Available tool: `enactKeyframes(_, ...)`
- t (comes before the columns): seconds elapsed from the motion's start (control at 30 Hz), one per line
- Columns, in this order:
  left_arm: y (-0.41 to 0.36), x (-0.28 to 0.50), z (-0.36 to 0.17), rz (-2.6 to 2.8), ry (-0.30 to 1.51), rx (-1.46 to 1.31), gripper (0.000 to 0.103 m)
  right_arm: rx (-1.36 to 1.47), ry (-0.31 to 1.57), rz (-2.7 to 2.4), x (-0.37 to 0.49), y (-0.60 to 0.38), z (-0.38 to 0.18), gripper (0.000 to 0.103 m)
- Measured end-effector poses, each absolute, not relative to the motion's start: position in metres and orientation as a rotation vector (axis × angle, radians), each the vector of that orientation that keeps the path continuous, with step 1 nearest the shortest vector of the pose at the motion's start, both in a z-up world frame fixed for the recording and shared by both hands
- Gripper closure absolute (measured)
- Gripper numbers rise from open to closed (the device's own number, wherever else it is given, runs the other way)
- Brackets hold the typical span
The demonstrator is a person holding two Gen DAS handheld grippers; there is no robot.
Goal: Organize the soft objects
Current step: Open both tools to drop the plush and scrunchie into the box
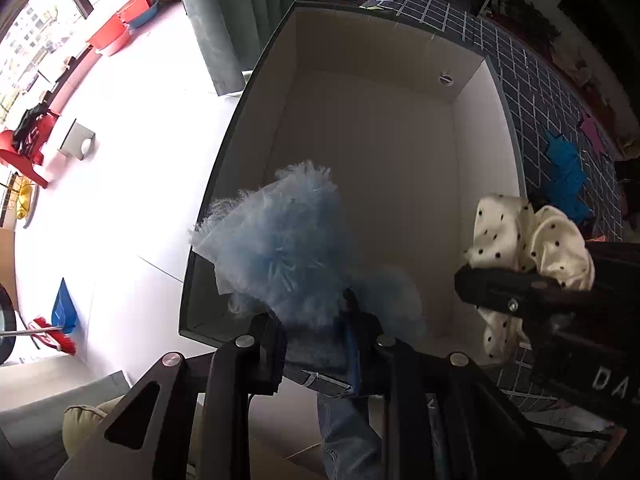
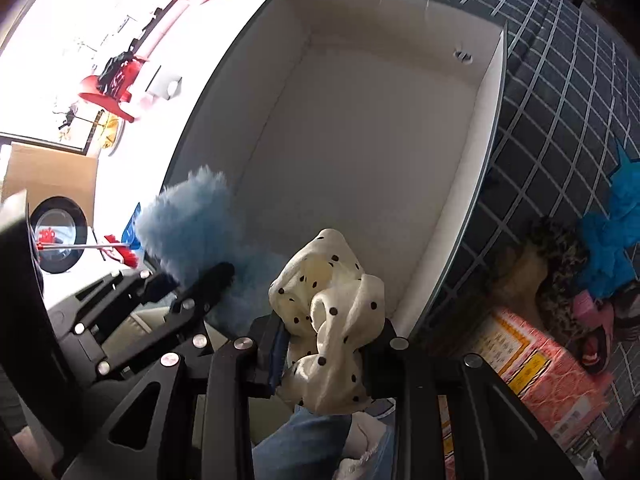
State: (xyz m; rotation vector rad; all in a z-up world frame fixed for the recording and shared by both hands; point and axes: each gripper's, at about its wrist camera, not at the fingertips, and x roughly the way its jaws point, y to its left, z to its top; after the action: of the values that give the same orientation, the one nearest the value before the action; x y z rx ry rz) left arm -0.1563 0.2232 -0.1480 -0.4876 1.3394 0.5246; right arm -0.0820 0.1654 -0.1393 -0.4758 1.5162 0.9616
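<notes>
Fluffy pale-blue duster cloth [image 1: 280, 236] is pinched in the left gripper [image 1: 316, 344], jaws closed on its lower end, held over the near-left corner of the white-lined box [image 1: 384, 136]. Cream polka-dot scrunchie [image 2: 332, 316] sits clamped in the right gripper [image 2: 324, 356], jaws tight on it, at the box's near rim, just right of the duster cloth. Box rests on a dark grid-pattern bed cover [image 2: 560, 112], w/ a bright blue cloth [image 2: 616, 232] lying on it right of the box.

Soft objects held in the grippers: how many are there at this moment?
2. The fluffy blue duster is clamped in the left gripper, and the cream dotted scrunchie in the right gripper, both above the empty box.
</notes>
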Motion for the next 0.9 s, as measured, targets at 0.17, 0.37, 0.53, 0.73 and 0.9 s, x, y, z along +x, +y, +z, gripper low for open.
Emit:
enactKeyframes(0.17,0.222,-0.156,-0.148,0.524,1.334,-0.484,0.077,-0.468,1.504,0.97,-0.081,0.167,-0.136,0.073)
enactKeyframes(0.37,0.221,-0.157,-0.147,0.525,1.331,-0.481,0.077,-0.461,1.498,0.972,-0.082,0.164,-0.135,0.073)
enactKeyframes(0.53,0.221,-0.156,-0.147,0.527,1.331,-0.48,0.077,-0.454,1.491,0.974,-0.08,0.162,-0.131,0.073)
enactKeyframes(0.73,0.221,-0.155,-0.146,0.526,1.33,-0.48,0.077,-0.447,1.487,0.974,-0.081,0.162,-0.128,0.073)
enactKeyframes(0.9,0.221,-0.16,-0.137,0.551,1.279,-0.459,0.057,-0.43,1.475,0.972,-0.08,0.161,-0.124,0.073)
